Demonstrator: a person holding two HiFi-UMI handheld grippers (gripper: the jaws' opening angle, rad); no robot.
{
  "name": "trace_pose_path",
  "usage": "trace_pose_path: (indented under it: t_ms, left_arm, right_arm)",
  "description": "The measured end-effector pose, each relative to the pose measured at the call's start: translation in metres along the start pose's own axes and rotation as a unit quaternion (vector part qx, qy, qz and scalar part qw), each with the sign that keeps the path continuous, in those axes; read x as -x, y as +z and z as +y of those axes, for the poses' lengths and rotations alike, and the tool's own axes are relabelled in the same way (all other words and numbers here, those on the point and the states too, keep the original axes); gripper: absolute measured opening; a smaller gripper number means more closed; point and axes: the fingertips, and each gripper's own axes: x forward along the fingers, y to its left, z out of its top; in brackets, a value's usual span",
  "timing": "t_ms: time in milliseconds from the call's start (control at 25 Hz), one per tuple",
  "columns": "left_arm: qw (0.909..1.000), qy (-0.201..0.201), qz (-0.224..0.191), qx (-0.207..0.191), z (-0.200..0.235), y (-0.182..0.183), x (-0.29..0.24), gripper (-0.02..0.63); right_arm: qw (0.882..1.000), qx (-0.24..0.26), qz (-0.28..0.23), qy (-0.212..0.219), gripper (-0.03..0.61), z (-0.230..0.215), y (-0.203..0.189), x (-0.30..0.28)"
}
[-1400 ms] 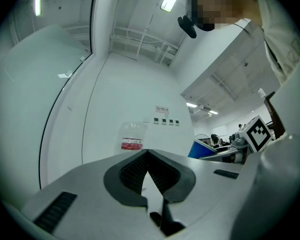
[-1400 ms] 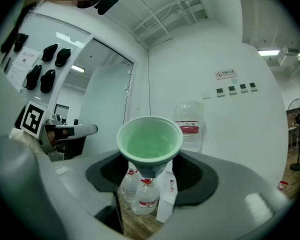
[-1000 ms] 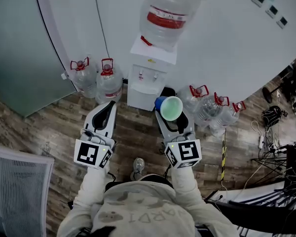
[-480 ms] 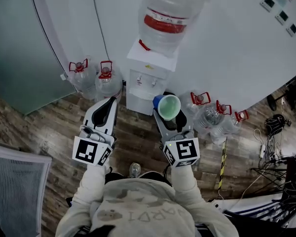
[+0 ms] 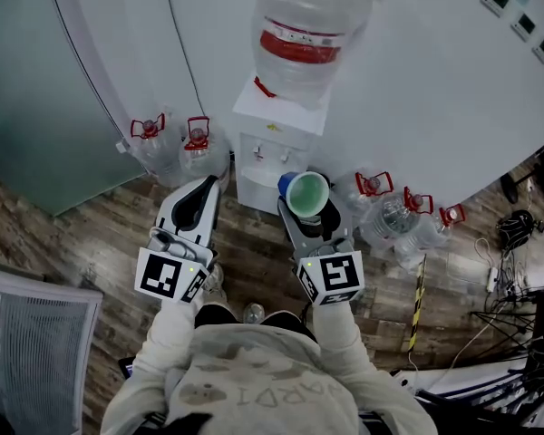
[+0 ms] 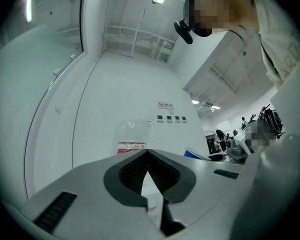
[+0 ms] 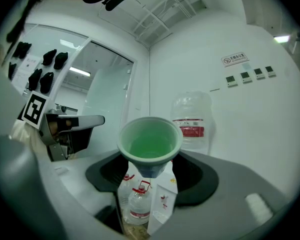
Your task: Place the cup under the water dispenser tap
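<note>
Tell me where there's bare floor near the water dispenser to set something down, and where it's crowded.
Bare wood floor lies between the glass partition, the two left jugs and the mesh chair. A smaller patch lies between the right jugs and the striped tape. Crowded: both jug clusters beside the water dispenser, and the cables at far right.

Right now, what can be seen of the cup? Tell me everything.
The cup is tapered and plastic-looking, pale green inside and blue outside, with a rolled rim. It looks empty and sits upright, mouth up. The right gripper clamps it low on its body and holds it in the air in front of the white water dispenser.
</note>
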Motion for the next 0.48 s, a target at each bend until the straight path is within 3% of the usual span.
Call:
trace_pose_path:
  t_ms: [480]
  left_arm:
    - [0.9998,-0.015,-0.001,0.015,0.040,-0.017,-0.038,0.006]
  right_arm:
    - [1.000,0.007,0.012,-0.011,0.285,-0.009,-0.008,-0.051]
